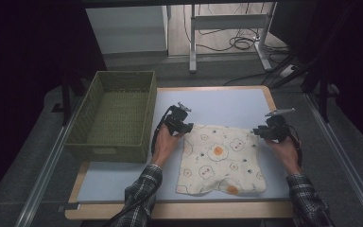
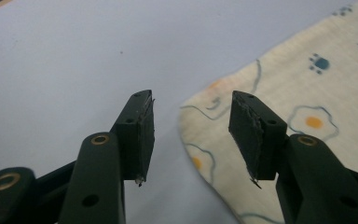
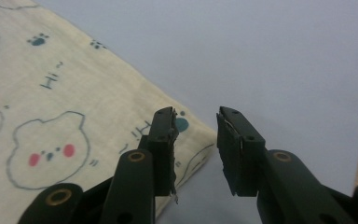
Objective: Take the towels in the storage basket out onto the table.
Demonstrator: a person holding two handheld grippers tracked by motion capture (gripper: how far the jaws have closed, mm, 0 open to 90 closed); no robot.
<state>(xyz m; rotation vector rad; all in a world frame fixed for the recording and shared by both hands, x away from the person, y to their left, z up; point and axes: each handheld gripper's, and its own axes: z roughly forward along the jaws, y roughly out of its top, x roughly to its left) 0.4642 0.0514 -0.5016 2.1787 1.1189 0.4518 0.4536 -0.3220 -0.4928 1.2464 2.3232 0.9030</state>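
Parted jaws above cloth (image 1: 222, 158) corners, nothing gripped.

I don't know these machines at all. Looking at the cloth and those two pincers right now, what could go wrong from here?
Both grippers stand open at the far corners of the cream printed cloth, nothing held.

1. The left gripper straddles the cloth's edge; closing there might catch only a sliver, or miss.
2. The right gripper sits at the very corner tip, so the fabric could slip out.
3. The cloth's near edge already looks rumpled; dragging it may bunch it more, short of the green woven basket.
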